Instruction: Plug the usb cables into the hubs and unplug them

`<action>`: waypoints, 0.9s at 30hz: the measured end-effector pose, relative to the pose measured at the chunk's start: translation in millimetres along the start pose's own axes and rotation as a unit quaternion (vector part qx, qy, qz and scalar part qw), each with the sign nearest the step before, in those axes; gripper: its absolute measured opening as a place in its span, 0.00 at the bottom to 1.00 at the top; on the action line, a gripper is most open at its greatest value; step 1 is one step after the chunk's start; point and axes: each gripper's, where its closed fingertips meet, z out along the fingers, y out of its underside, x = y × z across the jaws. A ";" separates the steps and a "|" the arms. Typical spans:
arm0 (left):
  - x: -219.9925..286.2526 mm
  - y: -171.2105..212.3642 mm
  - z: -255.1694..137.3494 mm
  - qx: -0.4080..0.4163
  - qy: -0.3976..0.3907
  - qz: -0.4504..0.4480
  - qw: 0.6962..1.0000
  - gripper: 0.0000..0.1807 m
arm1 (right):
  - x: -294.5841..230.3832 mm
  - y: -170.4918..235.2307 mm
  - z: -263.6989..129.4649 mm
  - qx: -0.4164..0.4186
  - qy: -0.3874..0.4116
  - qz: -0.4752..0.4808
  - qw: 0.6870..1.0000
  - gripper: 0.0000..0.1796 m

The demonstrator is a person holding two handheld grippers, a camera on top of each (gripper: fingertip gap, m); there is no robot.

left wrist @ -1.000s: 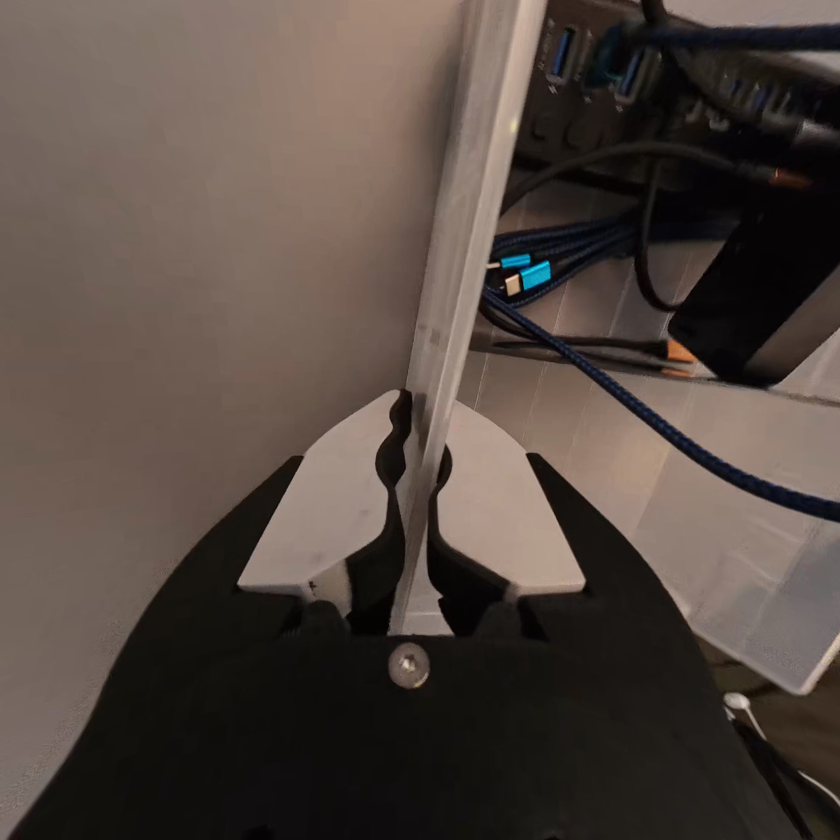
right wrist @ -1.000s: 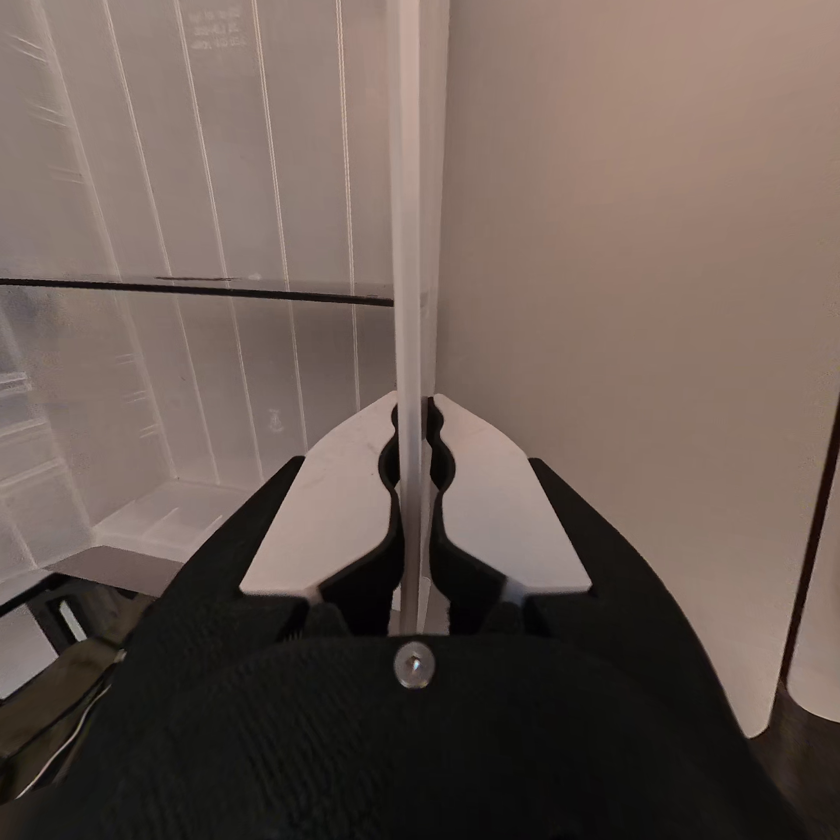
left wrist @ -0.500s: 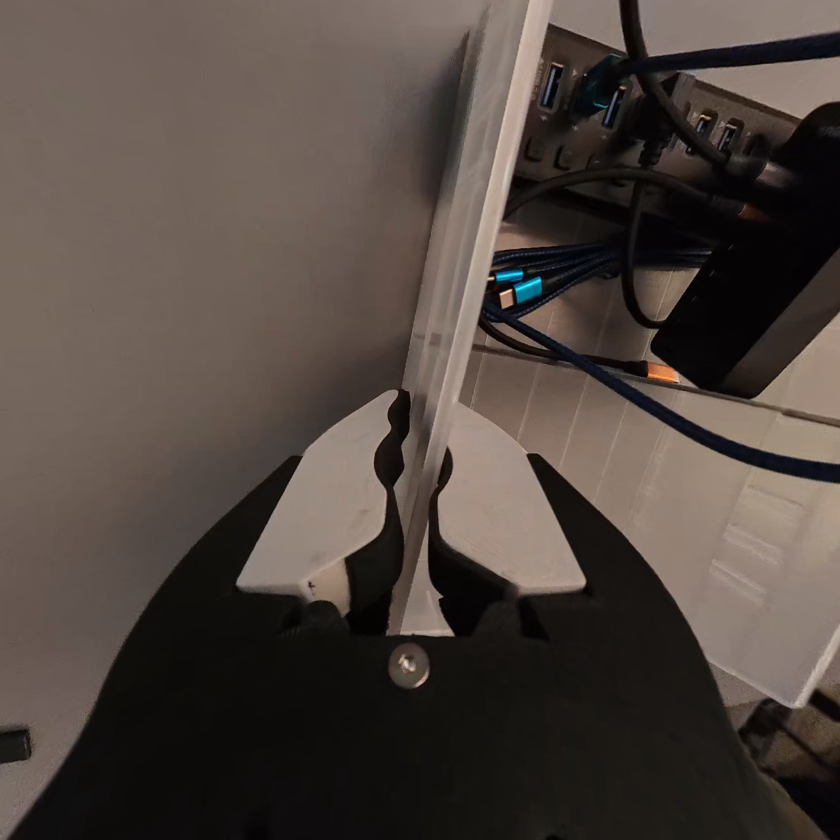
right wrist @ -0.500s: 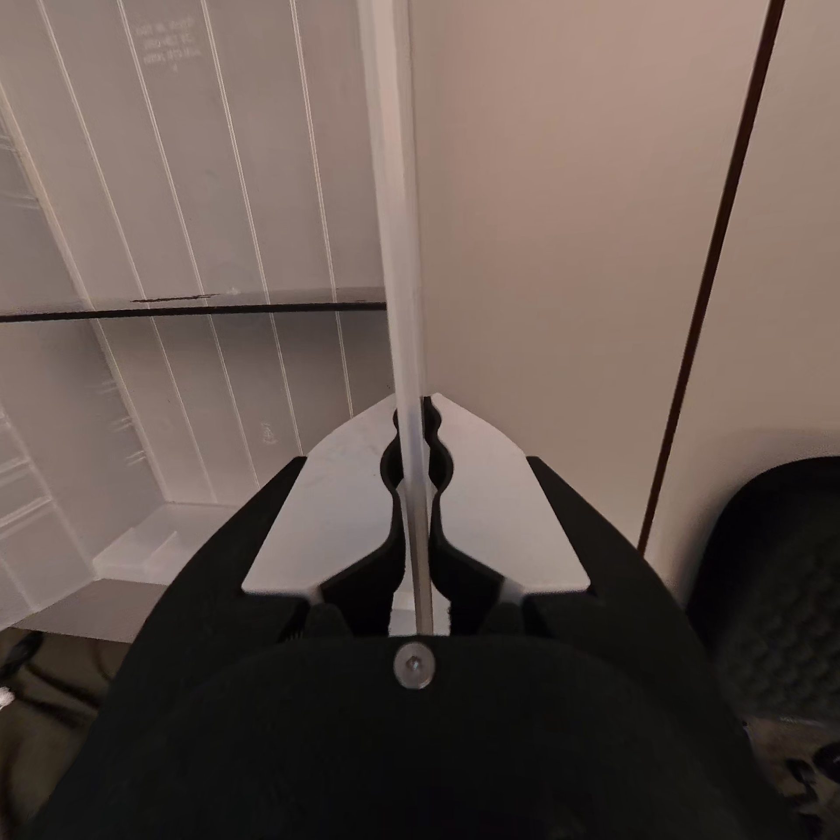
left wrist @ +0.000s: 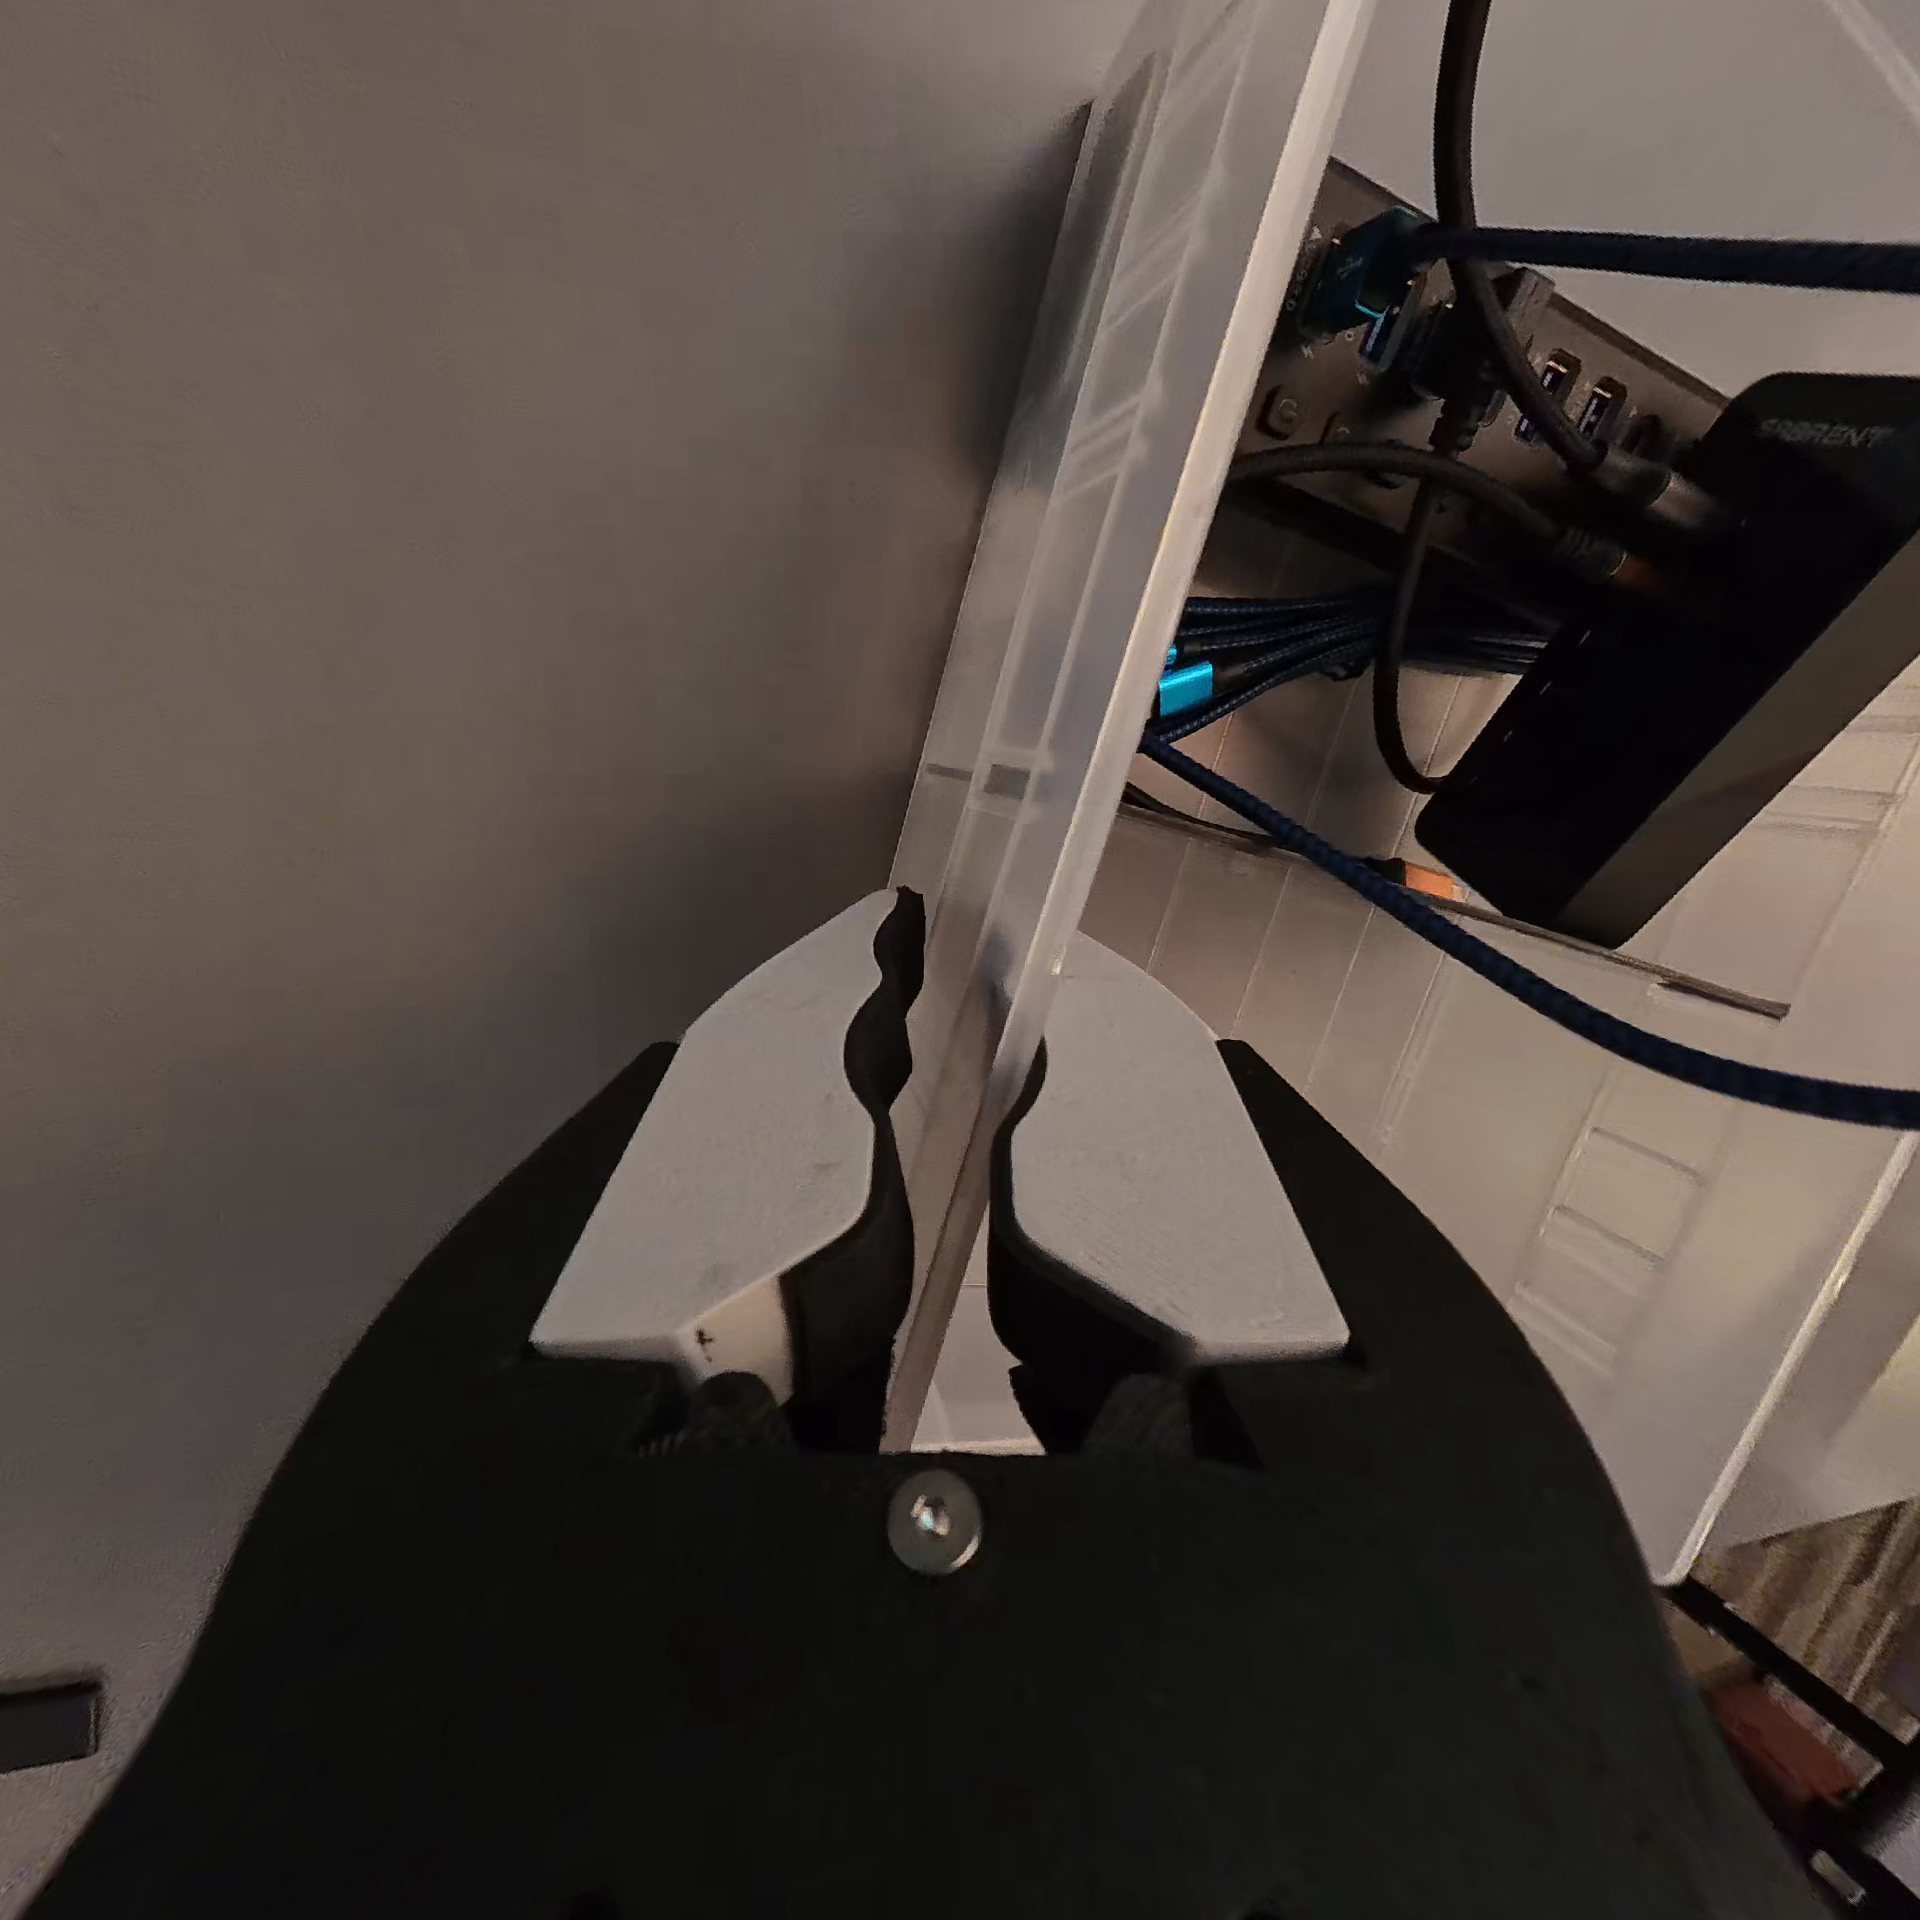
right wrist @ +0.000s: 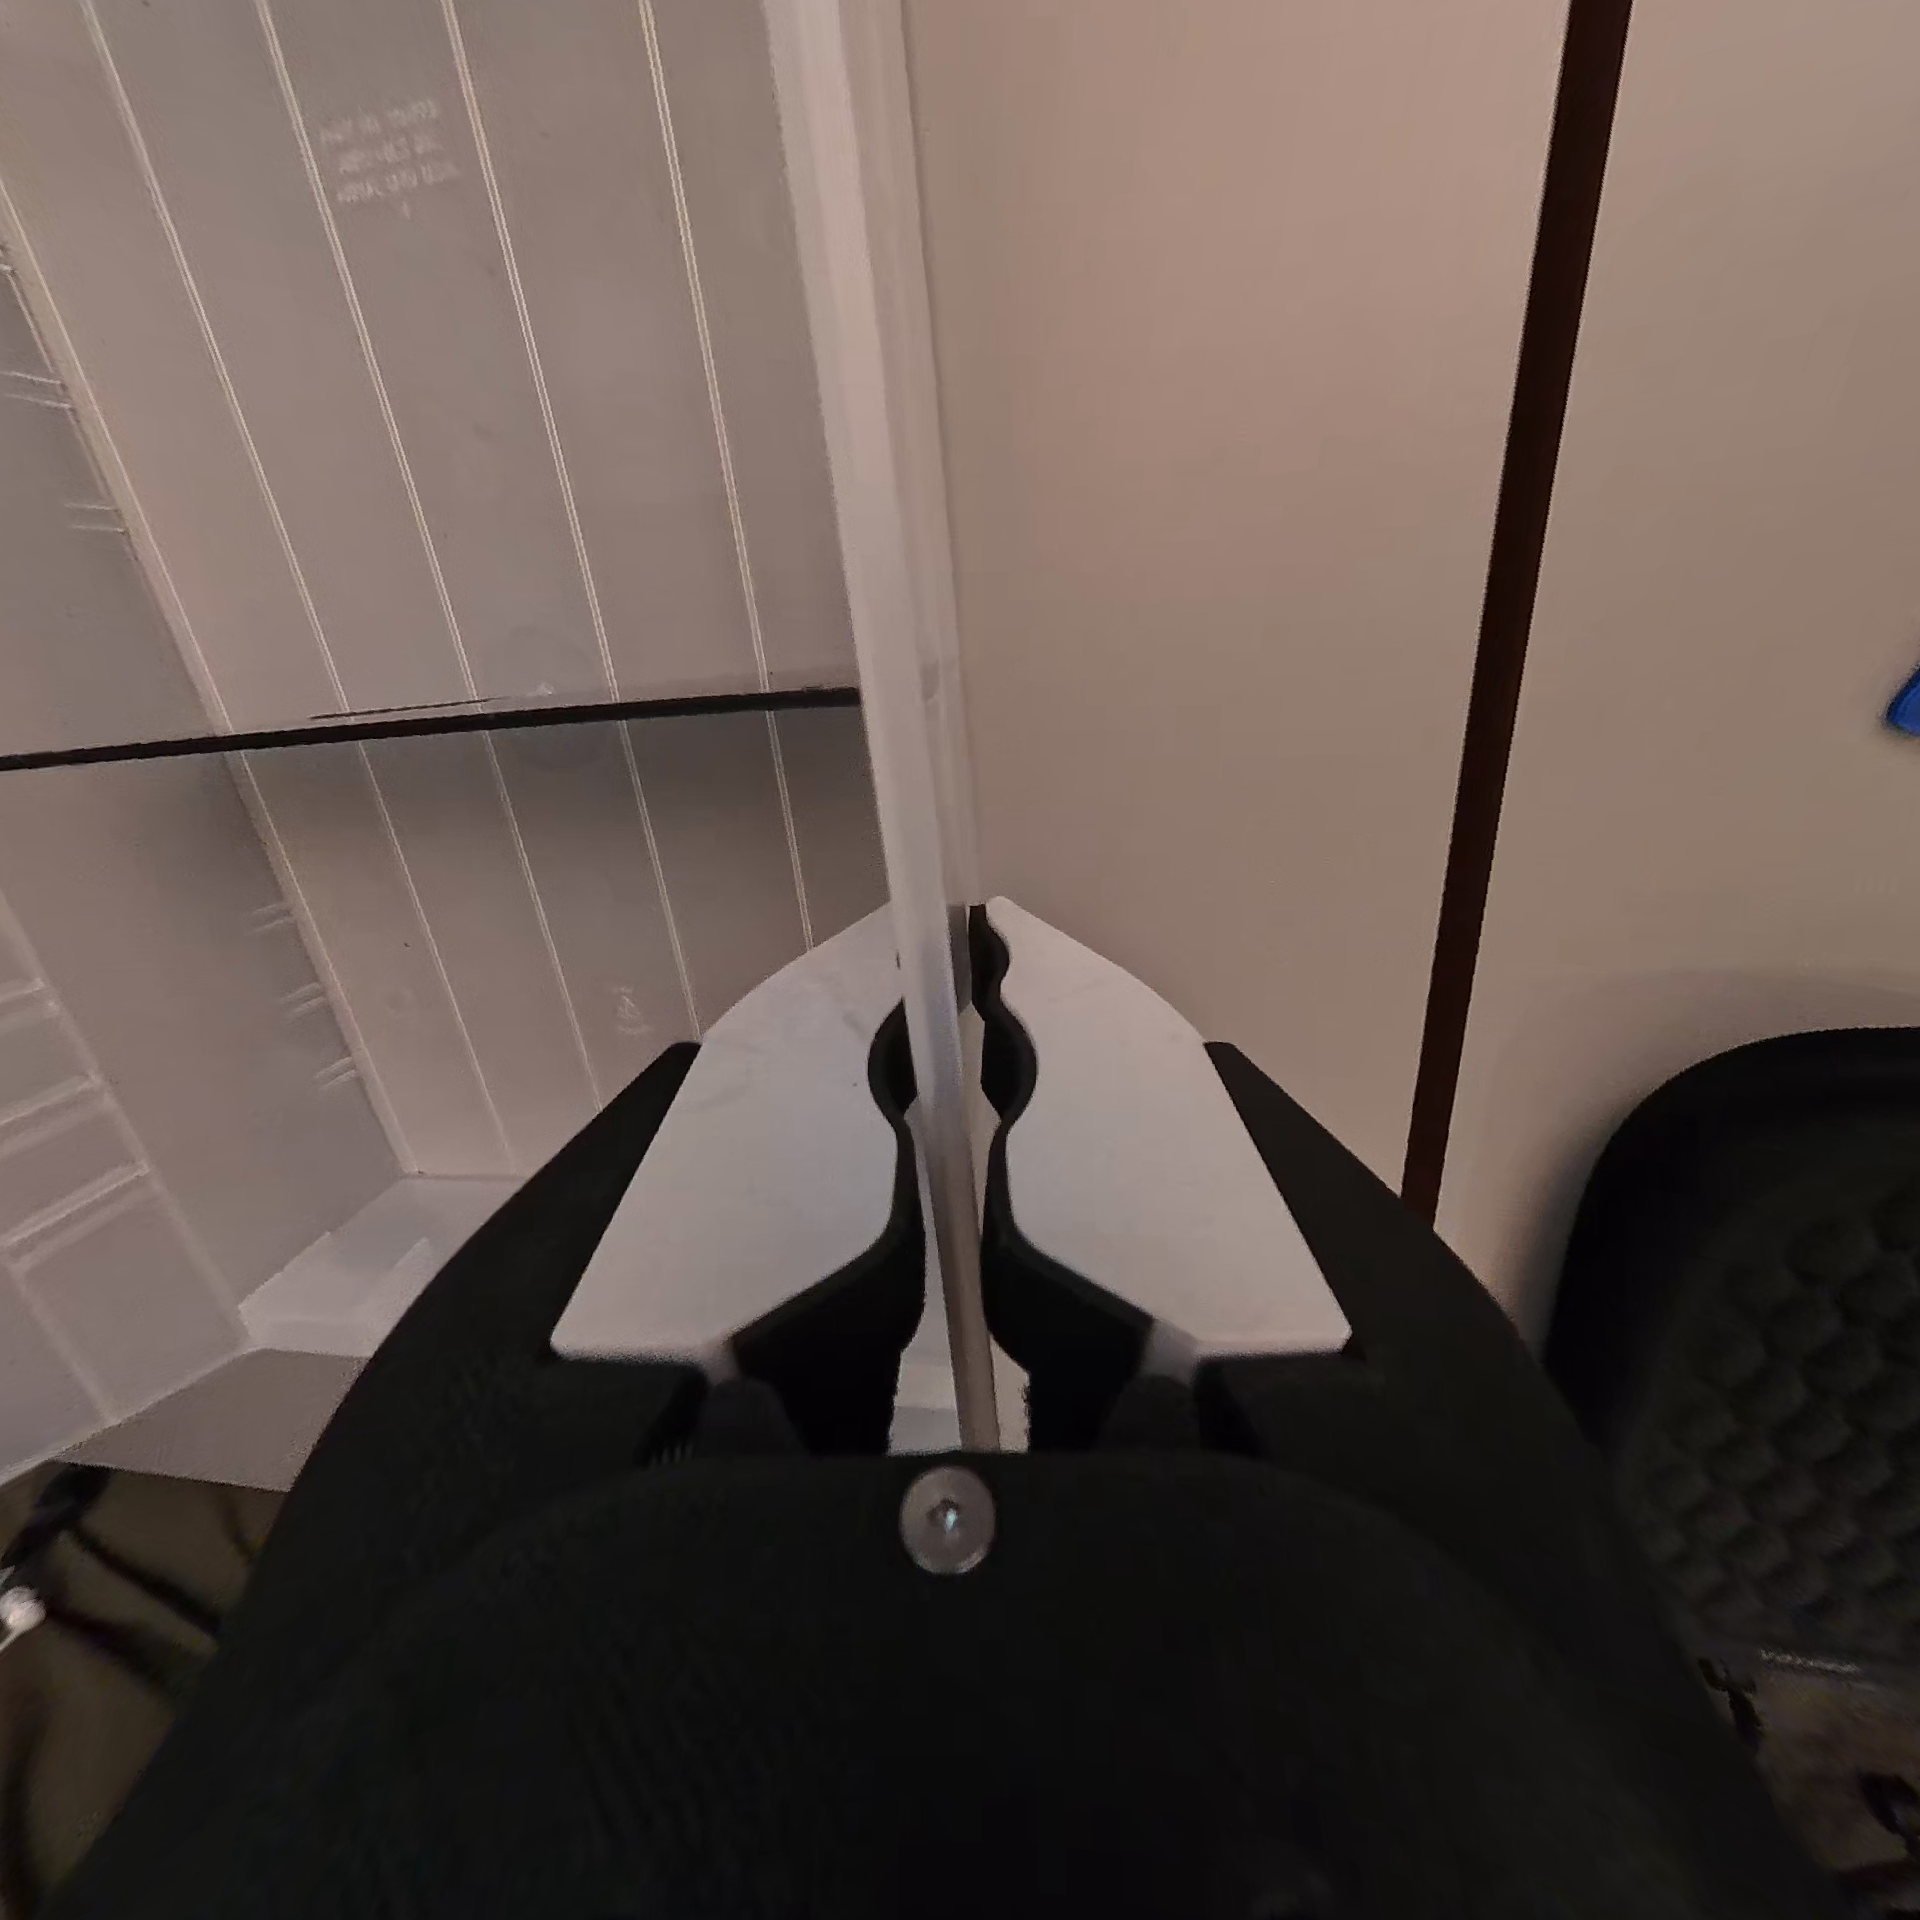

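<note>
A clear plastic bin is held by both grippers. My left gripper (left wrist: pixel 977 935) is shut on the bin's left wall (left wrist: pixel 1091 582). Inside it, a long grey usb hub (left wrist: pixel 1621 395) with blue ports lies at the back, and a black hub (left wrist: pixel 1683 665) leans in front of it. A blue braided cable (left wrist: pixel 1455 956) runs across, and a cyan plug (left wrist: pixel 1361 281) sits in the grey hub. Loose cyan connectors (left wrist: pixel 1184 691) lie bundled by the wall. My right gripper (right wrist: pixel 940 920) is shut on the bin's right wall (right wrist: pixel 894 520); its ribbed floor (right wrist: pixel 416 468) shows bare there.
A pale surface lies behind the bin in both views, with a dark vertical seam (right wrist: pixel 1507 623) at the right. A black textured object (right wrist: pixel 1745 1351) sits at the lower right. A dark frame (left wrist: pixel 1787 1714) shows below the bin and a small black item (left wrist: pixel 42 1720) at the far left. There is about 95 centimeters between the tips of the two grippers. From the right gripper's tips to the black textured object (right wrist: pixel 1745 1351) is close to 20 centimeters.
Both grippers stay shut on the bin walls while the bin moves and tilts. The hubs and cables shift in the left view; the seam and black textured object came into the right view.
</note>
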 end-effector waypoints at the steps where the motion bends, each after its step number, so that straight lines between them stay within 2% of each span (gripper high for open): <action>1: -1.8 -0.3 -0.5 0.002 -0.003 -0.002 1.000 0.05 | 0.0 0.5 -0.2 0.002 -0.001 0.000 1.000 0.03; 27: -19.0 -8.5 -4.3 0.008 0.005 -0.030 1.000 0.06 | -3.2 -1.2 2.0 0.006 0.008 0.014 1.000 0.03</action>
